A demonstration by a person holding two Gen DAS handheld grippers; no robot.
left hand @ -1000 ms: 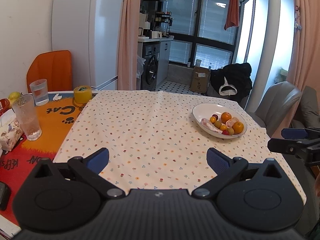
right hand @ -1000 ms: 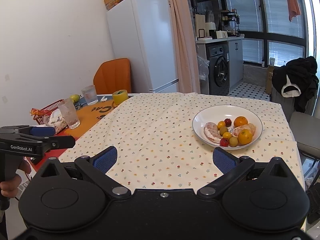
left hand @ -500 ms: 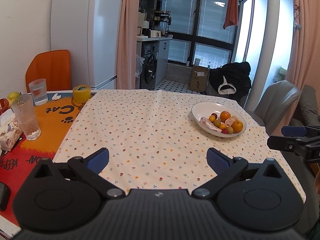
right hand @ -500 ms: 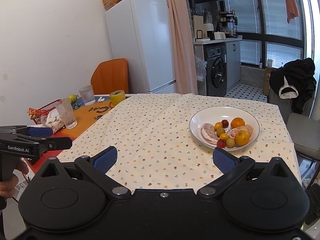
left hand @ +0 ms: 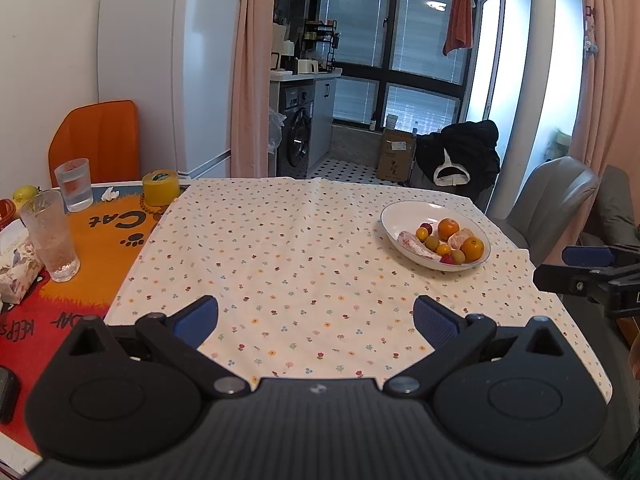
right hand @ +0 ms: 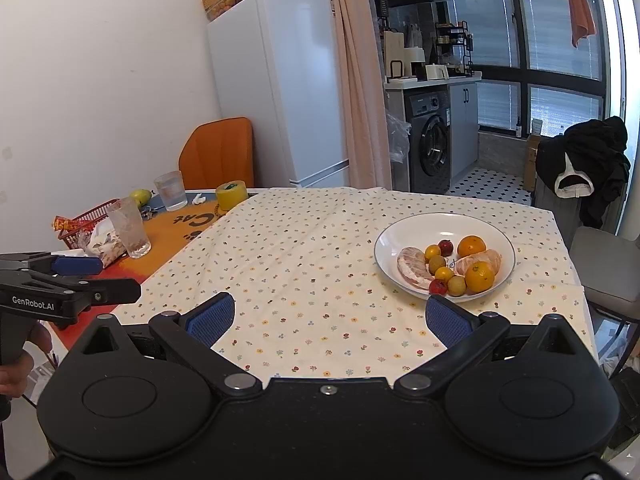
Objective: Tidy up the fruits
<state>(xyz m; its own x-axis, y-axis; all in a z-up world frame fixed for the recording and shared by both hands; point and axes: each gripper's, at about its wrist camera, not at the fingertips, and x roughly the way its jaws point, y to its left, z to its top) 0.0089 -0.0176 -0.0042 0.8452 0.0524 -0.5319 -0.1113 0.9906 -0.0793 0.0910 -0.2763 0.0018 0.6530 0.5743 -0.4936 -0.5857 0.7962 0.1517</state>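
A white bowl (right hand: pixel 404 232) (left hand: pixel 394 210) rests on the flowered tablecloth at the right. It holds two oranges (right hand: pixel 479 276), a peeled orange (right hand: pixel 482 260), a pomelo wedge (right hand: pixel 414 267) and several small yellow and red fruits. My right gripper (right hand: pixel 328 318) hovers open near the table's front edge, short of the bowl, with nothing between its pads. My left gripper (left hand: pixel 316 316) is open too, over the cloth's near middle, empty. Each gripper shows at the side of the other's view.
On the orange cat mat at the left stand two glasses (left hand: pixel 52 236), a yellow tape roll (left hand: pixel 161 187), a red basket (right hand: pixel 86 222) and a green fruit (right hand: pixel 140 197). A grey chair (left hand: pixel 548 204) is beside the table's right edge. A fridge stands behind.
Both grippers have drawn back and risen slightly, so the bowl looks a little smaller and farther. Nothing on the table has moved.
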